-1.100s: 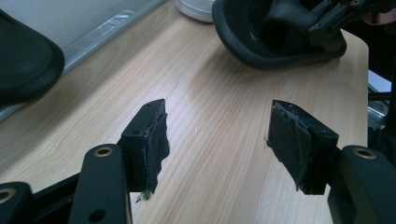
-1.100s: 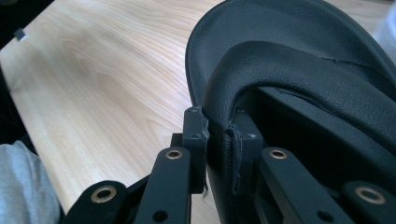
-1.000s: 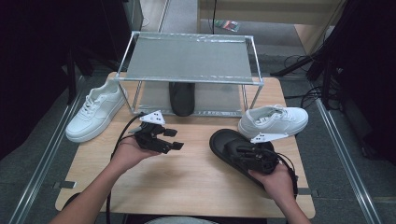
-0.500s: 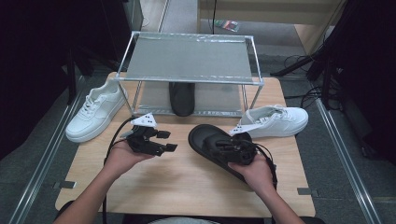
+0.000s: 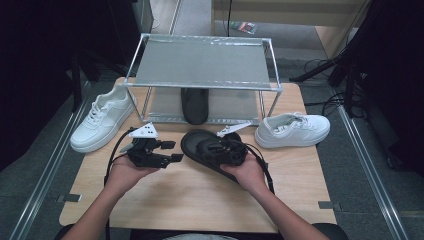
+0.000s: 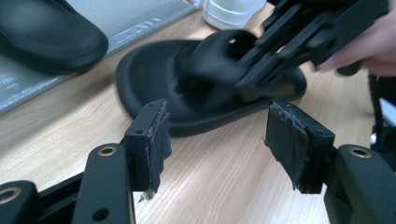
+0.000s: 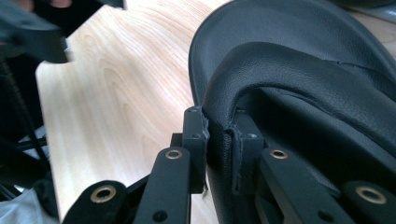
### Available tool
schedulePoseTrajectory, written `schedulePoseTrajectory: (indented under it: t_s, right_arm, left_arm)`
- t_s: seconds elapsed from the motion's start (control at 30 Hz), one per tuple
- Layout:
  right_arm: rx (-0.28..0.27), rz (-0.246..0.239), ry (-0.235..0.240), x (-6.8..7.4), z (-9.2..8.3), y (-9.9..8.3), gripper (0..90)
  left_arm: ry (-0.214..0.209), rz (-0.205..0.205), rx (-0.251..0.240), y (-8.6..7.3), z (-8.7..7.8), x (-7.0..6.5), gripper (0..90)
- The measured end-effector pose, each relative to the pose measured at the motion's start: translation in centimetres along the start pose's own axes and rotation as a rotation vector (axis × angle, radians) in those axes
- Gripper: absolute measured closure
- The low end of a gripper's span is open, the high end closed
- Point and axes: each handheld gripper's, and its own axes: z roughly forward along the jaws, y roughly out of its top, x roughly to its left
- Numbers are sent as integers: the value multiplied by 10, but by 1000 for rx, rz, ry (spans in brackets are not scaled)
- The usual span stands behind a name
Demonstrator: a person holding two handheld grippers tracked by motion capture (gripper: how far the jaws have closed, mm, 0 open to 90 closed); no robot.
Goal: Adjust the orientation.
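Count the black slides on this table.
2: one black slide on the tabletop, its strap pinched by the right gripper; the other on the rack's lower shelf, partly hidden.

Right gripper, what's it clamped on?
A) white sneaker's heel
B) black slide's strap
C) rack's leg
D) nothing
B: in the right gripper view the right gripper pinches the strap of the black slide, while the left gripper stands open beside it.

Bare desk [image 5: 190, 200] open on the near side of the wire rack [image 5: 200, 65]. Lower rack shelf partly blocked by black slide [image 5: 195, 105]. White sneaker [image 5: 100, 125] left of rack, white sneaker [image 5: 292, 131] right; second black slide [image 5: 212, 152] just in front.
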Motion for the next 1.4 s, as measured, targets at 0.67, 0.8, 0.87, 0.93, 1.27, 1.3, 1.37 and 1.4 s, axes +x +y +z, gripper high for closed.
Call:
schedulePoseTrajectory:
  t_s: [0.67,0.8,0.87,0.93,1.27,1.3,1.37,1.4]
  right_arm:
    - [-8,-37,2,-9,10,2,675]
    - [-51,-52,7,-9,-8,1,673]
    - [-66,-66,0,-12,-16,0,688]
    - [-82,-67,-32,-19,-27,-1,747]
    - [-74,-16,-165,-50,-47,-7,900]
    - [-74,-11,-179,-53,-47,-9,900]
    - [-69,-5,-193,-57,-46,-10,900]
    - [-52,7,-218,-62,-45,-14,900]
  left_arm:
    - [30,-55,54,-4,16,1,588]
    - [43,3,39,-3,19,-3,724]
    - [23,-11,39,-2,22,-3,753]
    - [-3,-15,53,-2,27,-5,768]
    - [-43,11,123,7,57,-14,900]
    - [-44,13,128,7,61,-14,900]
    - [-42,19,135,7,65,-15,900]
    - [-39,31,153,8,71,-13,900]
